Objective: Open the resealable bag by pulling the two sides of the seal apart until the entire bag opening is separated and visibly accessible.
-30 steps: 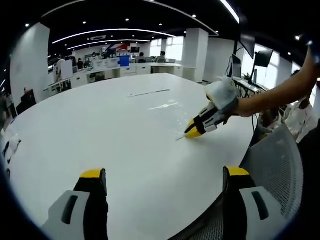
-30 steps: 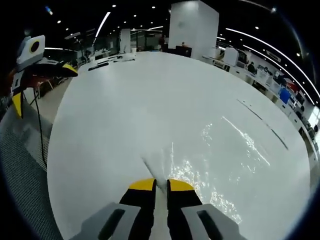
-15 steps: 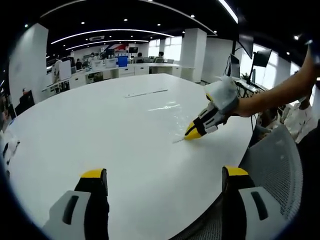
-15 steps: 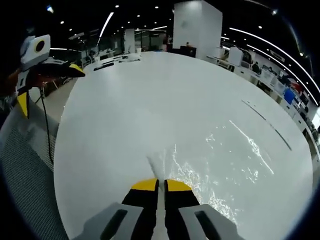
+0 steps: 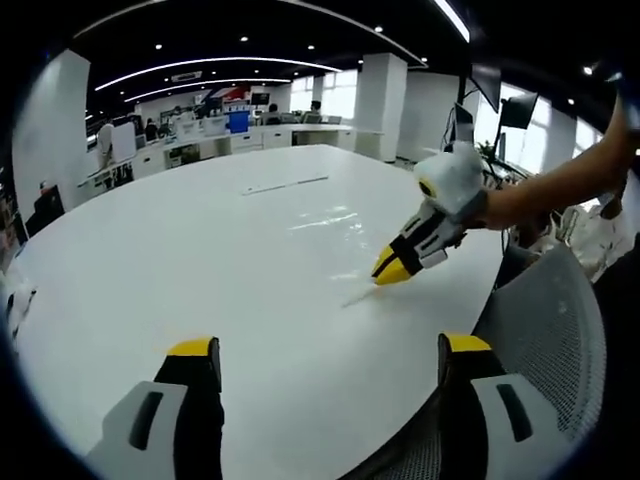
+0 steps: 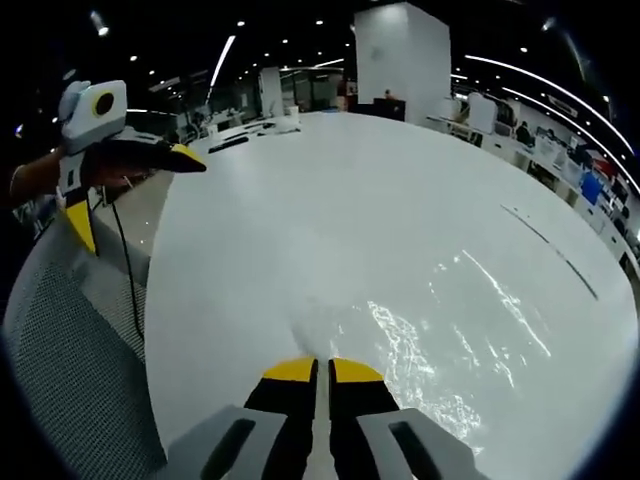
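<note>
Pinching the barely visible clear bag (image 6: 420,340), right tongs (image 6: 321,366) hide its corner.

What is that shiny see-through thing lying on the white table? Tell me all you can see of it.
It is a clear plastic bag, thin and crinkled, catching glints of the ceiling lights. It lies mostly flat on the round white table. Its near edge is lifted and pinched between the shut yellow-tipped jaws of the right gripper, seen in the left gripper view at. I cannot tell whether its seal is open. The left gripper is open and apart from it.
</note>
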`<state>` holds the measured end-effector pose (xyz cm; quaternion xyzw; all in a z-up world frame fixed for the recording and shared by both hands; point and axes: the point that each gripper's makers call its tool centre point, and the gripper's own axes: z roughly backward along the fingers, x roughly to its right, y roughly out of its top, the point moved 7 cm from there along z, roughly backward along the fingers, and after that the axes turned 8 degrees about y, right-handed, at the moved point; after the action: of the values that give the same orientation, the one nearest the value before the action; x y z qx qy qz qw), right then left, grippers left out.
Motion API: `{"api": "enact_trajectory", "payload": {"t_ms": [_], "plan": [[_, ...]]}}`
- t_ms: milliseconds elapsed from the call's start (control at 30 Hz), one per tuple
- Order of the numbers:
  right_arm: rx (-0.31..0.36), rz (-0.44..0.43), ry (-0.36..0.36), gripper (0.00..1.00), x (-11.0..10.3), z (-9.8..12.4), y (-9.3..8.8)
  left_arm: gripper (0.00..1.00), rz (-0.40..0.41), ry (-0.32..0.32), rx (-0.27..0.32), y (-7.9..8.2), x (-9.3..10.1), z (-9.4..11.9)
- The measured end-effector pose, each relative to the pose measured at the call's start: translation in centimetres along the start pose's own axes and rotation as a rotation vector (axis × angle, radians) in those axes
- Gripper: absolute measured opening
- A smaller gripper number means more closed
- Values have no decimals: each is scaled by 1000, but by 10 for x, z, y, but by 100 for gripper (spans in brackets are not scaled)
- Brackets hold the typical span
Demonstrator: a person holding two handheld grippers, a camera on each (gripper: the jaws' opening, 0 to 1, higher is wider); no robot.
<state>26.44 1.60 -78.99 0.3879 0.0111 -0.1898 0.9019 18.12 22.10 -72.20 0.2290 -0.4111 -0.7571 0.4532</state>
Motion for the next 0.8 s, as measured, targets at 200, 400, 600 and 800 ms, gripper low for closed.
{"api": "enact_trajectory", "payload": {"t_ms": [200, 400, 600, 800], "plan": [[1, -4, 29, 0, -12, 4, -2, 80, -28, -37, -21, -2, 7, -6], [-10, 3, 58, 0, -26, 5, -6, 74, -40, -38, -72, -6, 9, -12], [-8, 2, 88, 0, -41, 6, -7, 70, -65, -49, -82, -7, 13, -14], [10, -14, 108, 0, -56, 5, -5, 66, -103, -70, -95, -10, 18, -17]]}}
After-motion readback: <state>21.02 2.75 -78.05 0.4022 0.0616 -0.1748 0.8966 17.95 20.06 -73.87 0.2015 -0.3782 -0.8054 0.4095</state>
